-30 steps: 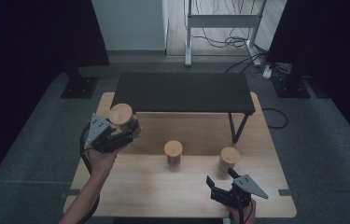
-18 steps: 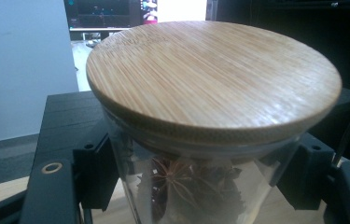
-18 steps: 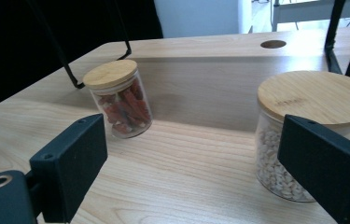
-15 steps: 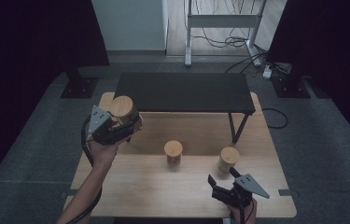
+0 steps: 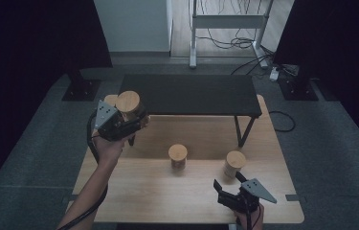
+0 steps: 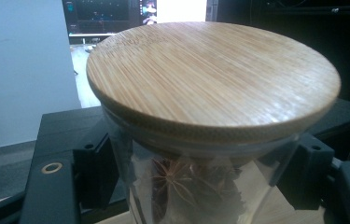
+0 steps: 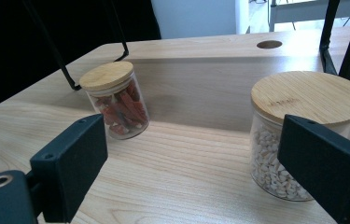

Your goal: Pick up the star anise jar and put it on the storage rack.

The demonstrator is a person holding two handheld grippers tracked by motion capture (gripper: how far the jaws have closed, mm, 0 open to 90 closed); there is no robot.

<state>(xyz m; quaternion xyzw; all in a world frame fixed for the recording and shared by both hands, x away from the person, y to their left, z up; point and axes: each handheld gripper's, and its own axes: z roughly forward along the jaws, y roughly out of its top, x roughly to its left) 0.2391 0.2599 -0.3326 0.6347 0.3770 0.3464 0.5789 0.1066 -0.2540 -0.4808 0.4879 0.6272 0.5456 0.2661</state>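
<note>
While my left gripper (image 5: 131,120) held the star anise jar (image 5: 128,103) up off the wooden table (image 5: 143,191), its fingers (image 6: 93,172) pressed on both glass sides just under the bamboo lid (image 6: 210,70). That jar was tight between them, close to the front edge of the black shelf (image 5: 191,93). I judged that one jar was picked up but not yet set down. My right gripper (image 5: 227,188) rested low with its fingers (image 7: 70,158) spread wide, holding nothing. Ahead of them, a jar of red pieces (image 7: 114,100) stood to one side and a jar of pale seeds (image 7: 303,135) to the other. I guessed both jars were left to move.
</note>
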